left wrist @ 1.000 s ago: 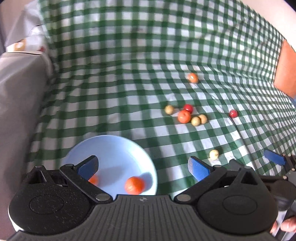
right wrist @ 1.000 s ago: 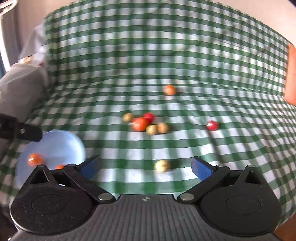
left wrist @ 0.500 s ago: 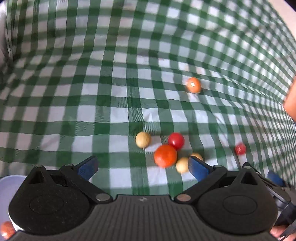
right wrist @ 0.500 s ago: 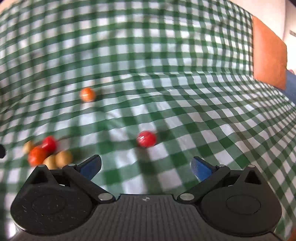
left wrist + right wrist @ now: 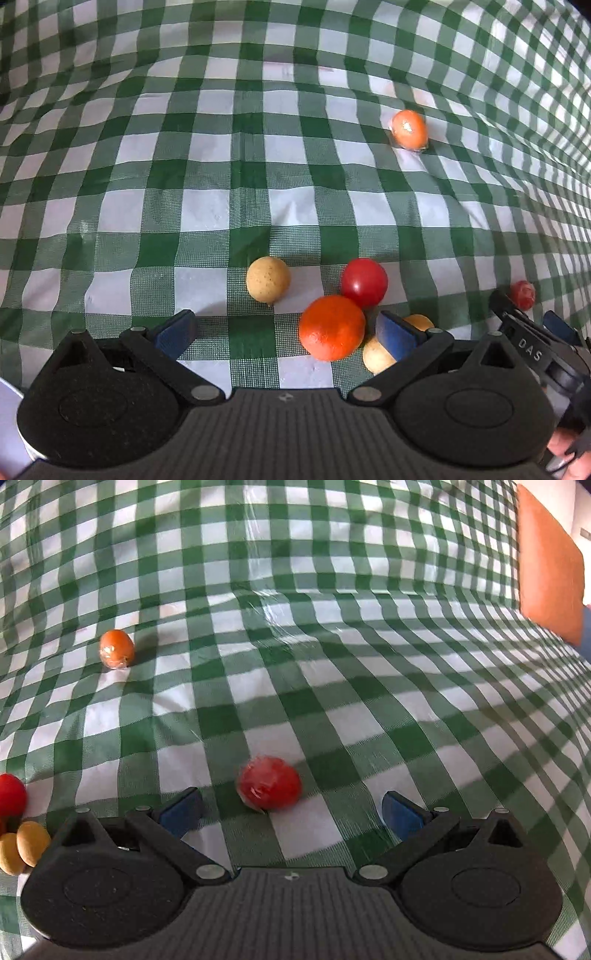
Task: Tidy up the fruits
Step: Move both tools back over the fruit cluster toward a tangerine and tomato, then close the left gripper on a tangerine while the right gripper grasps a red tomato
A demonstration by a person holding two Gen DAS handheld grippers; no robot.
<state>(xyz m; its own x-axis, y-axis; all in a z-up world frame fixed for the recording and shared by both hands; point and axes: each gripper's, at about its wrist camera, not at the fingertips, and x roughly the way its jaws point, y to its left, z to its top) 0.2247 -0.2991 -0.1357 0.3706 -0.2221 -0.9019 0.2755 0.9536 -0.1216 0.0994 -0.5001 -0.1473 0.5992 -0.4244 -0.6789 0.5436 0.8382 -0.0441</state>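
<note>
Both grippers advanced, spread | left gripper hides yellow fruit | right gripper empty

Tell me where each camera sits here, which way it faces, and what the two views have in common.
Left wrist: mounted on the left claw, looking forward and down at the big orange fruit among clustered fruits on the checked cloth; own open fingers, the right claw and a fingertip show.
Right wrist: mounted on the right claw, facing the lone wrapped red fruit; only its own open fingers show.
Shared: wrapped orange fruit, round red fruit, the lone red fruit, the cloth.
</note>
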